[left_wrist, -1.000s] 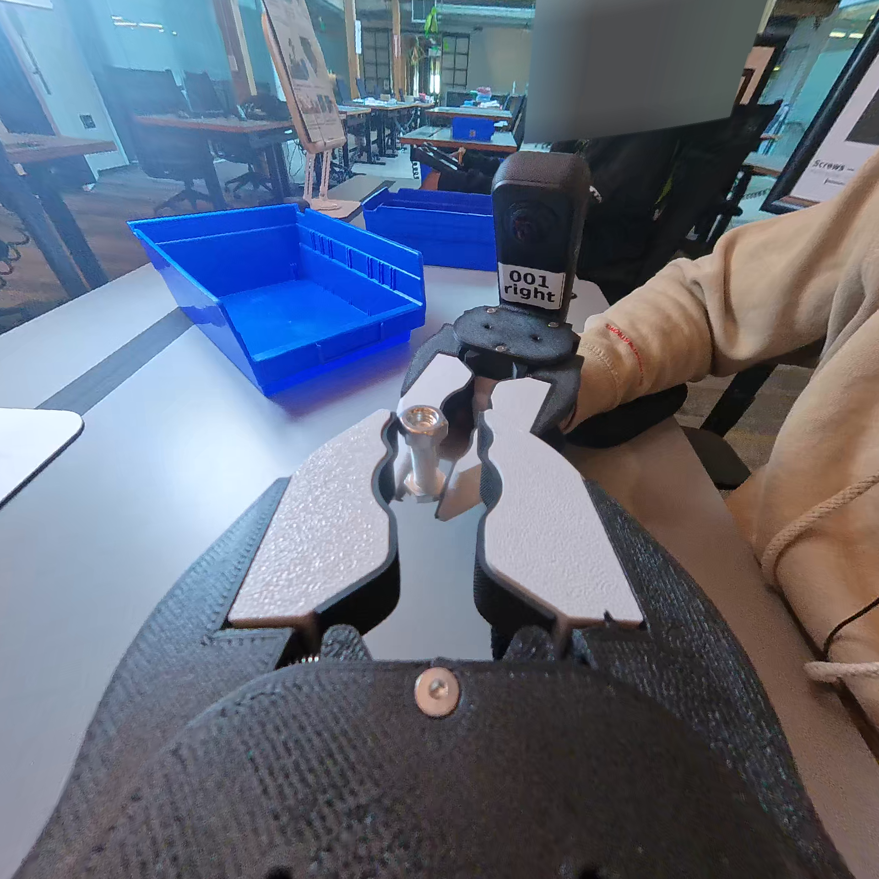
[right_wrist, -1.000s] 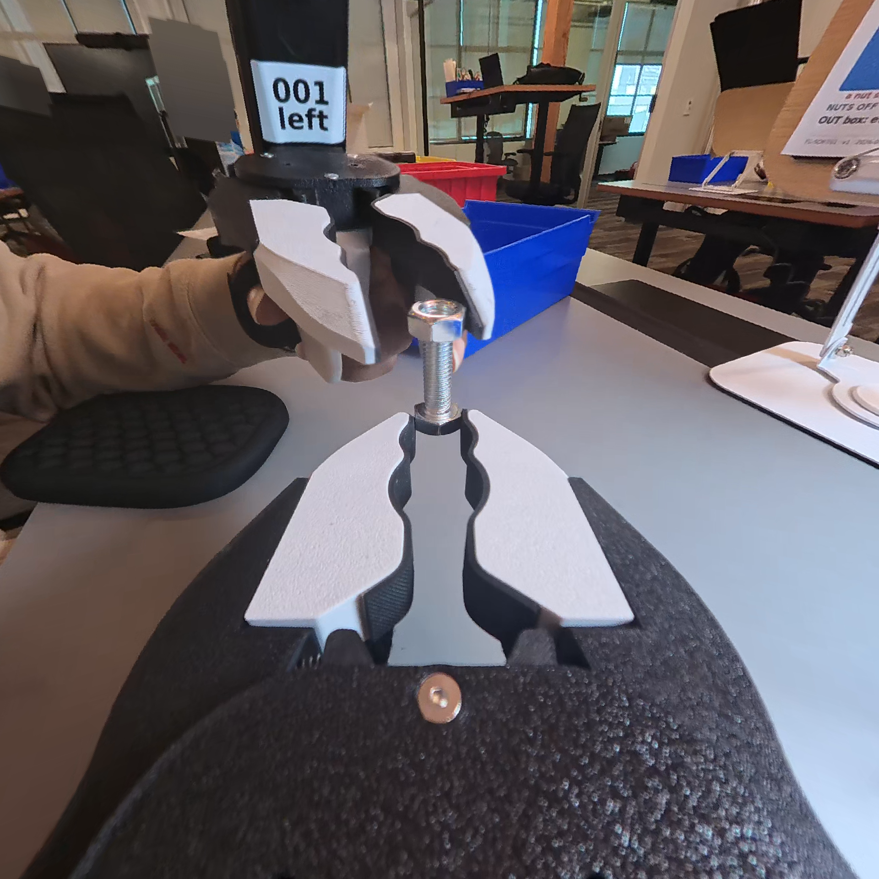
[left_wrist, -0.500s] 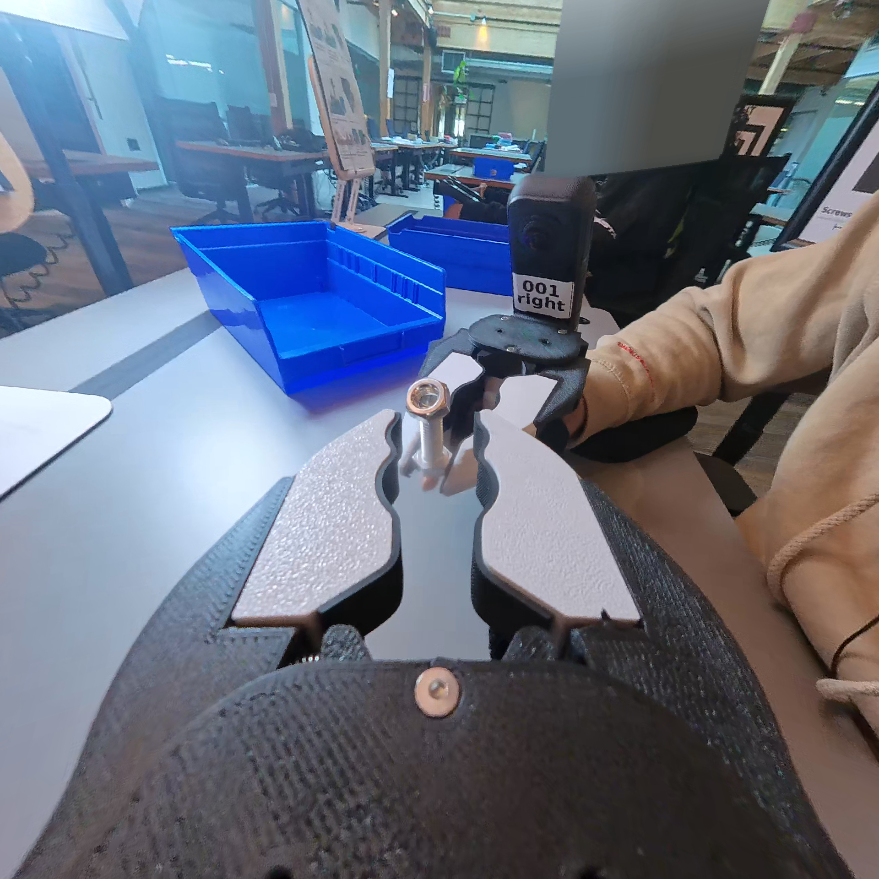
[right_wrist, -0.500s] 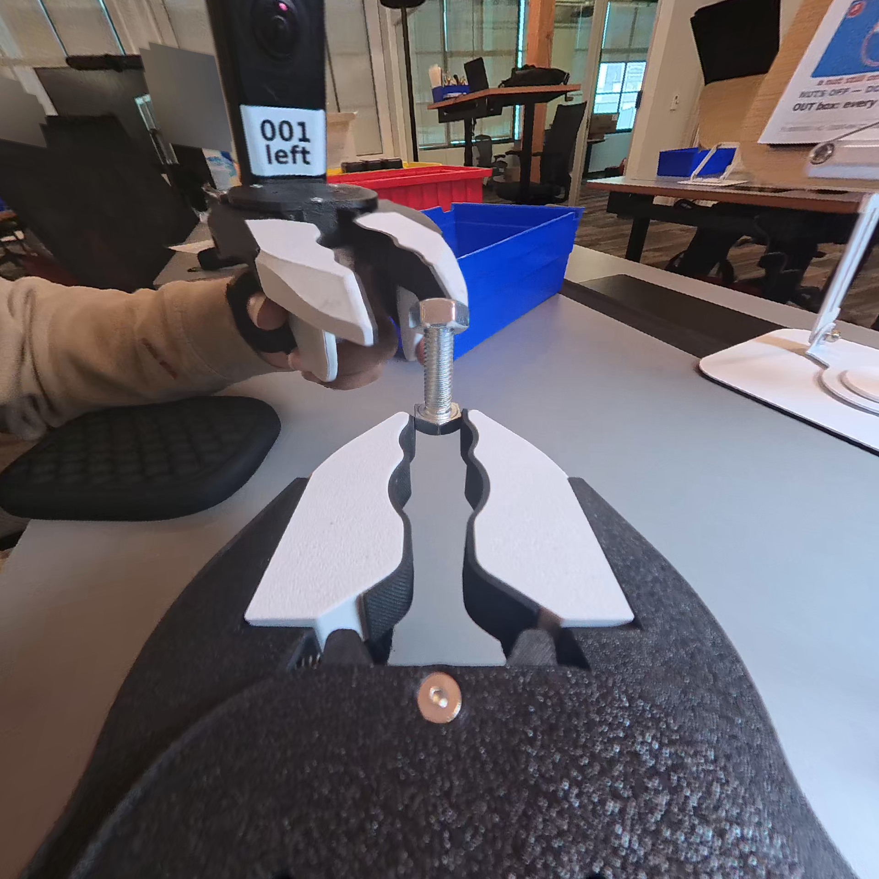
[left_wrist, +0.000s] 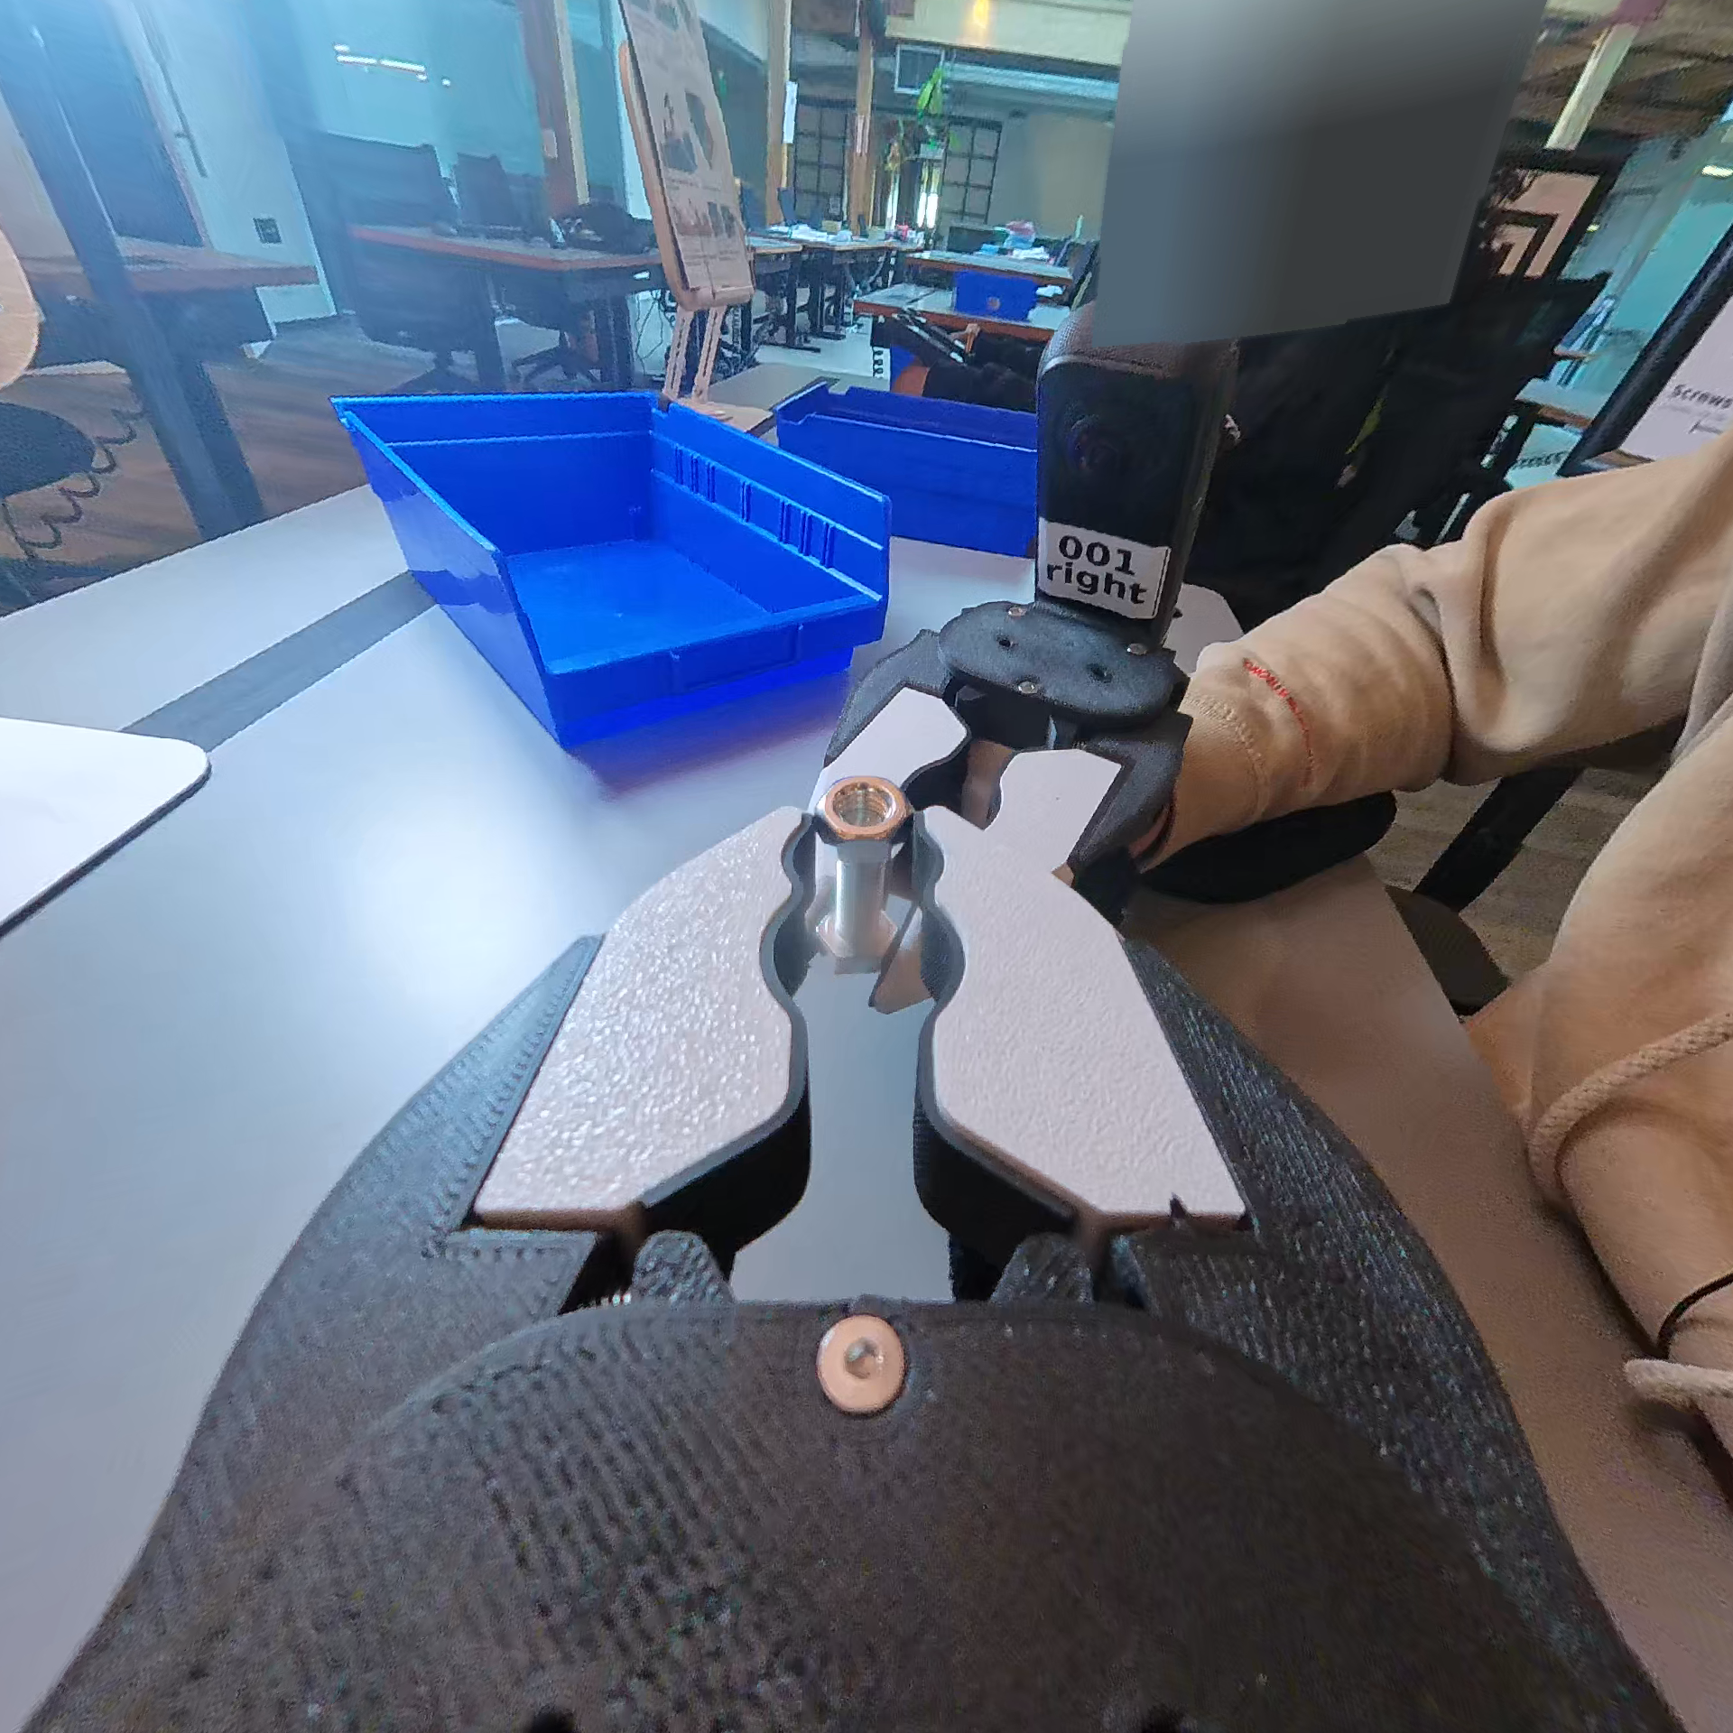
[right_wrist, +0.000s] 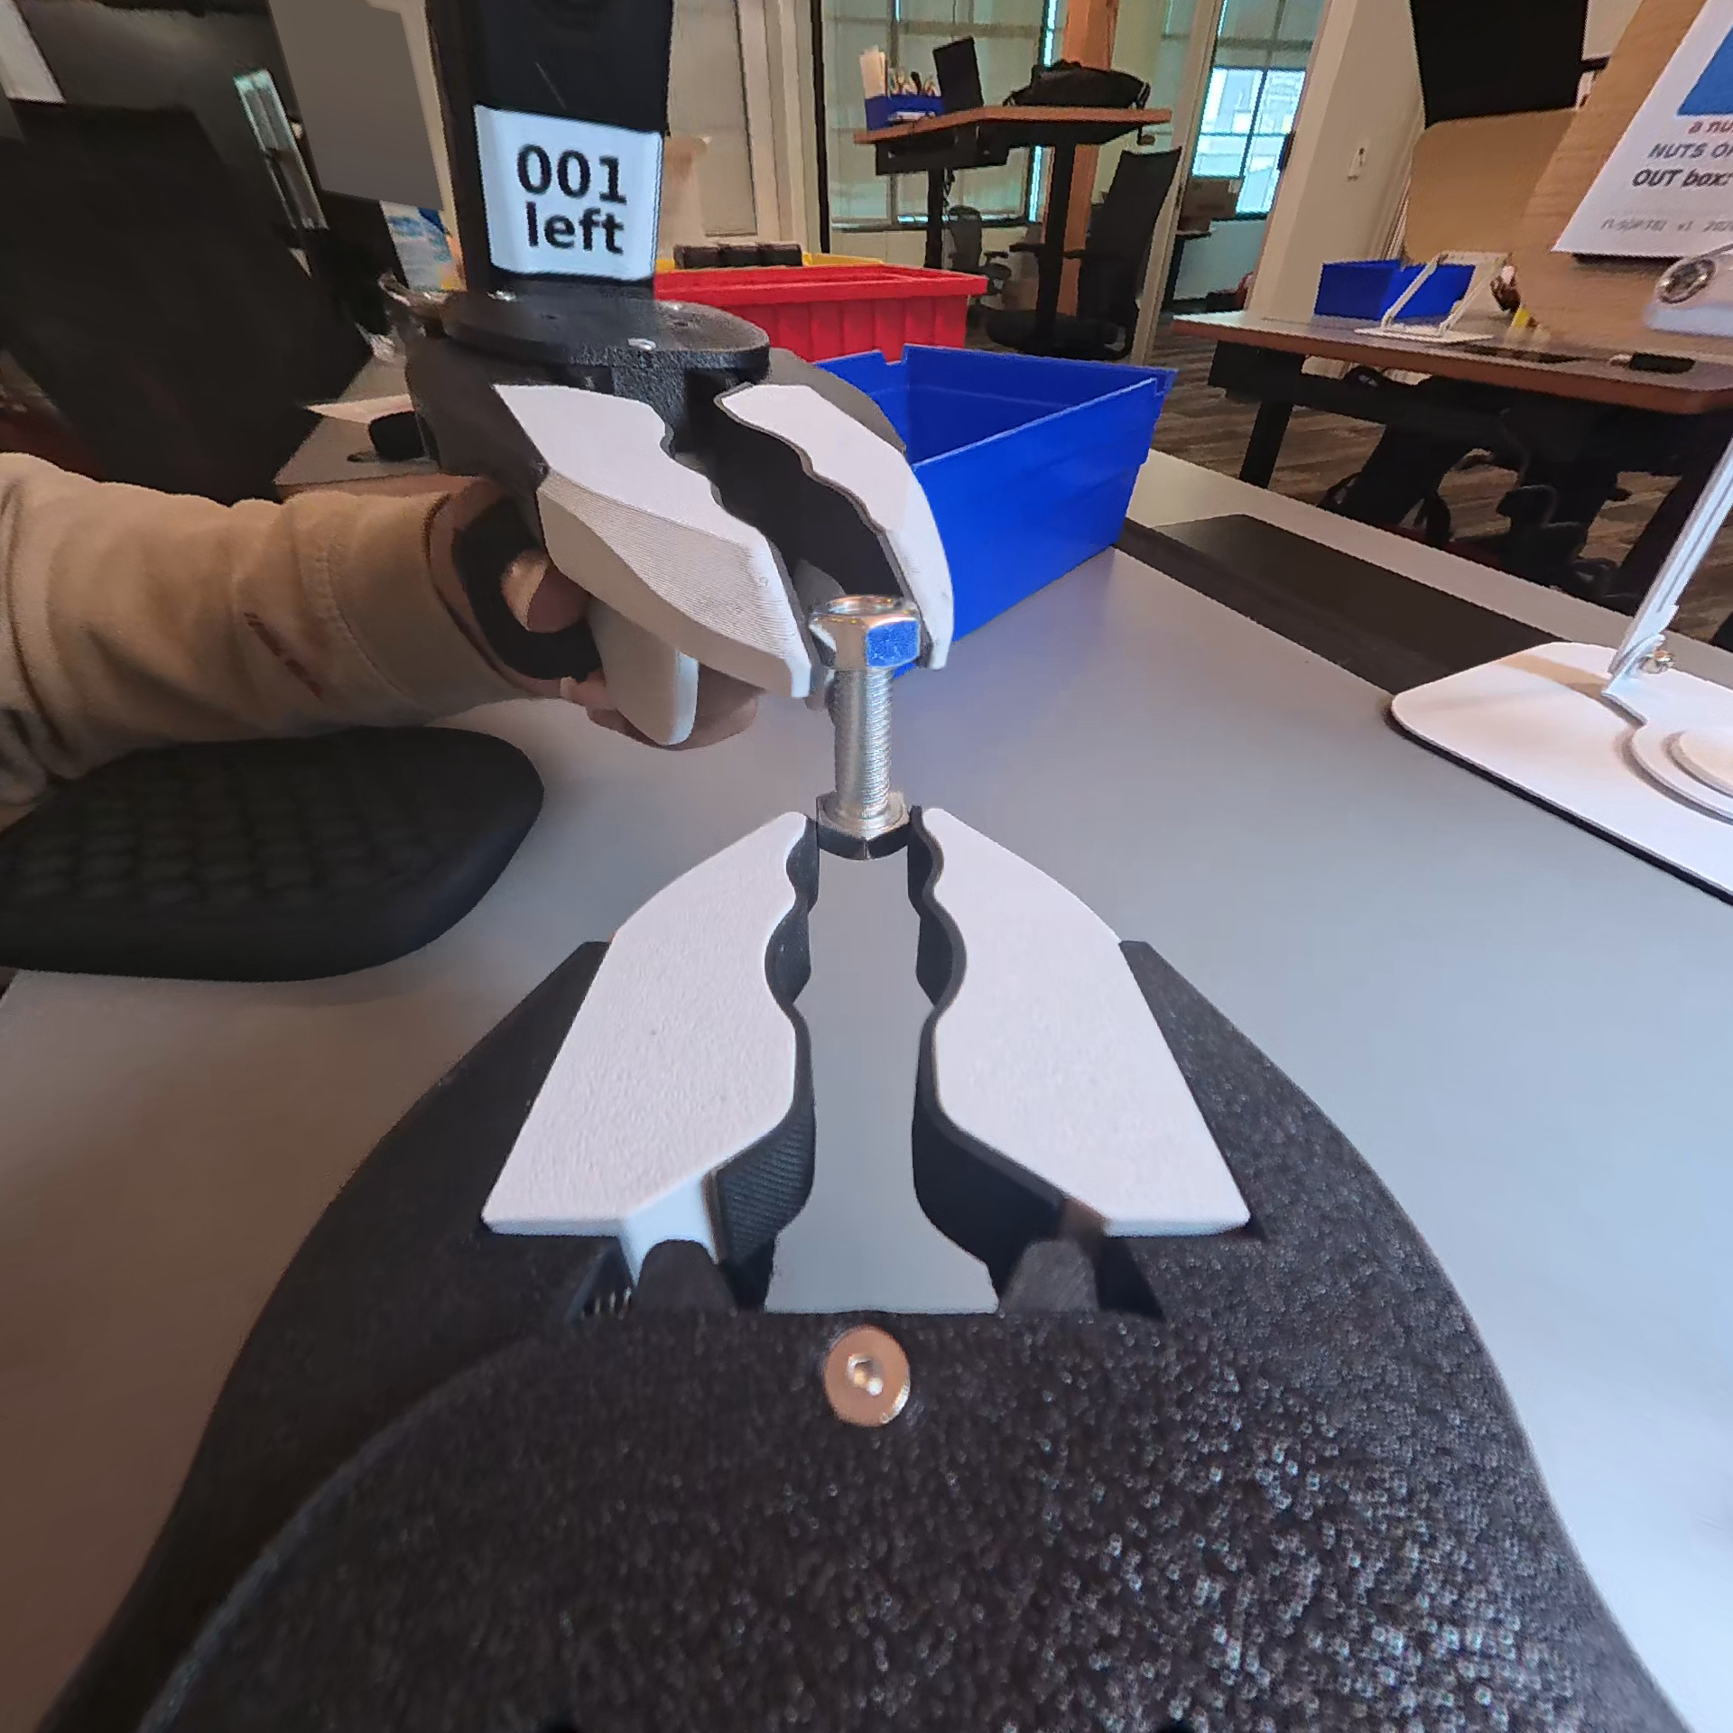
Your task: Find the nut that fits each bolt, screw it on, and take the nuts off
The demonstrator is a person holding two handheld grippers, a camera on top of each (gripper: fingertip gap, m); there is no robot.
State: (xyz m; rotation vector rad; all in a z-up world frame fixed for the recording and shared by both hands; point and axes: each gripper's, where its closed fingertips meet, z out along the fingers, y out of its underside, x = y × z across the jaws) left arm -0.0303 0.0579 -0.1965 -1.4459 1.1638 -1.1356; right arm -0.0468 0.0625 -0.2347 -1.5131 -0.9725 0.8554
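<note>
A silver bolt (right_wrist: 863, 741) stands upright above the grey table (right_wrist: 1219, 891). My right gripper (right_wrist: 863, 835) is shut on its hex head at the bottom. A silver nut (right_wrist: 865, 633) sits on the top end of the thread. My left gripper (right_wrist: 867, 647) comes in from the far side, and its two white fingertips press on the nut from both sides. In the left wrist view the nut (left_wrist: 861, 814) sits between my left gripper's (left_wrist: 861, 830) tips, with the bolt (left_wrist: 847, 891) below it. The right gripper's fingers (left_wrist: 1060, 816) reach in from beyond.
A blue bin (left_wrist: 656, 581) stands on the table behind the bolt, with a second one (left_wrist: 919, 469) farther back. A red bin (right_wrist: 844, 300) is behind the blue bin (right_wrist: 1032, 488). A white stand base (right_wrist: 1547, 741) is at the right. A black pad (right_wrist: 234, 844) lies under the left forearm. Less than 4 cm separates the two grippers' tips.
My left gripper has moved onto the nut and closed on it; before, its jaws were wider and stood beside the bolt top. The right gripper still holds the bolt head.
</note>
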